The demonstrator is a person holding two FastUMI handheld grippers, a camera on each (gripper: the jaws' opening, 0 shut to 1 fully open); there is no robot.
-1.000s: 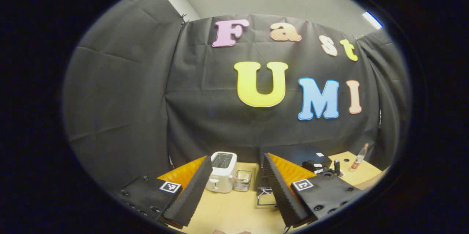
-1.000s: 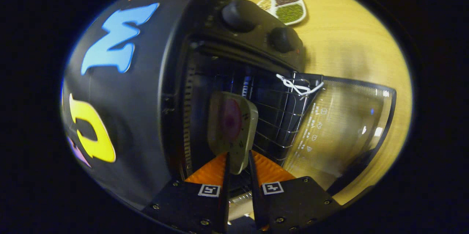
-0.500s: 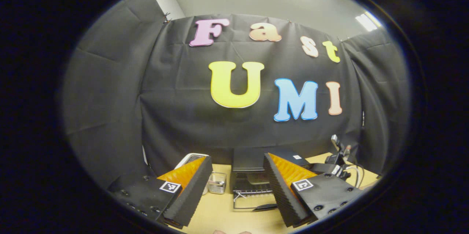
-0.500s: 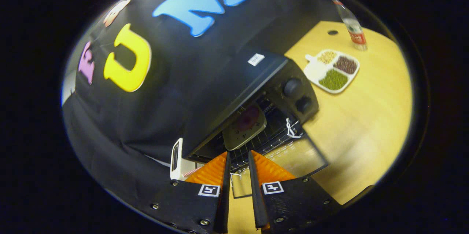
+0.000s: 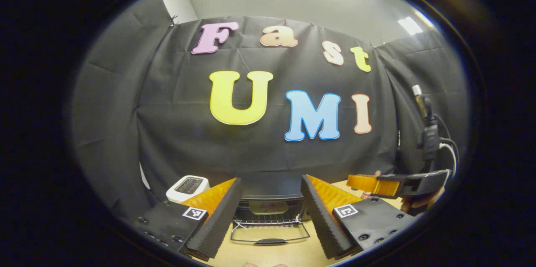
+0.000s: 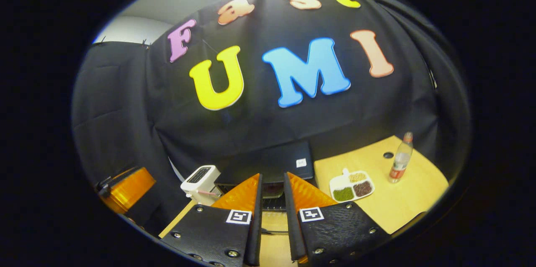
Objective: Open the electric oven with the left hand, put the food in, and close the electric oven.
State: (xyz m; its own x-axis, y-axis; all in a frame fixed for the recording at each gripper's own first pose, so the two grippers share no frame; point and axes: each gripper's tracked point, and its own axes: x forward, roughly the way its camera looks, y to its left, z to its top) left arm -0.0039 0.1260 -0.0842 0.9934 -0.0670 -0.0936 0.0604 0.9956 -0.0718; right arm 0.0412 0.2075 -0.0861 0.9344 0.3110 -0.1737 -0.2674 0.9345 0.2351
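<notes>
the electric oven sits at the far edge of the wooden table, hard against the booth wall, with its glass door folded down flat toward the near side and the door handle at its near edge. inside, on the wire rack, a pale plate of food rests, so the food looks already in and closing the door is what remains.

the left gripper hangs above and just near of the open door, released, fingers spread wide with nothing between them. the right gripper is nearly closed, a thin gap between its fingers, holding nothing; it is raised well above the table.

risks, in my judgement: the handle lies low on the table, so a spread claw coming down too steeply could jam a finger on the wood or slide over the handle and miss it. lifting the door fast could slam it and shake the rack, shifting the plate. a white tie on the rack's left corner might snag the door edge.

a white toaster stands left of the oven; a divided tray of beans and a bottle stand right, well apart from the door.
</notes>
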